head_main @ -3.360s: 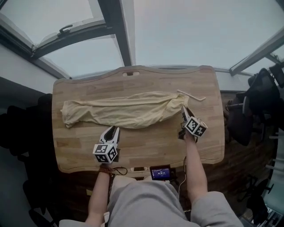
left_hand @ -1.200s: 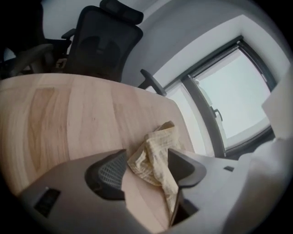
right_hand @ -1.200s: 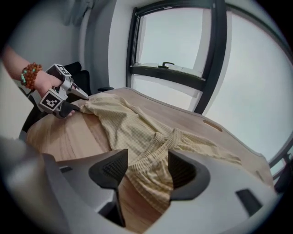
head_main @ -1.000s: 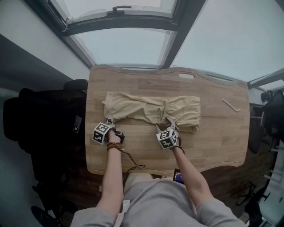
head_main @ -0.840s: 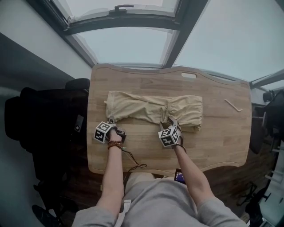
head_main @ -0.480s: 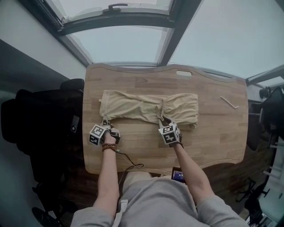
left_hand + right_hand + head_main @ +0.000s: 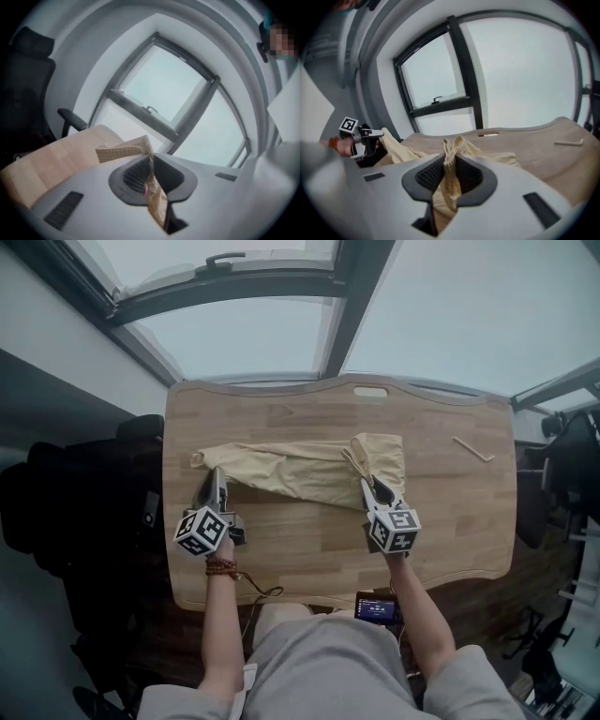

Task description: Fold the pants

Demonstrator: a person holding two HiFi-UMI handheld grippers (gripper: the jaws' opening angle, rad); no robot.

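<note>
Beige pants (image 7: 305, 470) lie lengthwise across the wooden table (image 7: 450, 521), with their near edge lifted off the wood. My left gripper (image 7: 217, 478) holds the left end; in the left gripper view the cloth (image 7: 123, 151) is pinched between the pads and hangs down through my left gripper (image 7: 151, 165). My right gripper (image 7: 372, 487) grips the bunched right part. In the right gripper view its jaws are closing on a gathered fold of the pants (image 7: 461, 149) that runs through my right gripper (image 7: 449, 171).
A thin pale stick (image 7: 472, 448) lies on the table's far right, also in the right gripper view as the stick (image 7: 568, 142). A black office chair (image 7: 75, 493) stands left of the table. A small screen device (image 7: 377, 607) sits at the near edge.
Both grippers went from open at the pants' near edge to clamped on the cloth, then rose and pulled it up. The pants now look narrower and bunched.
</note>
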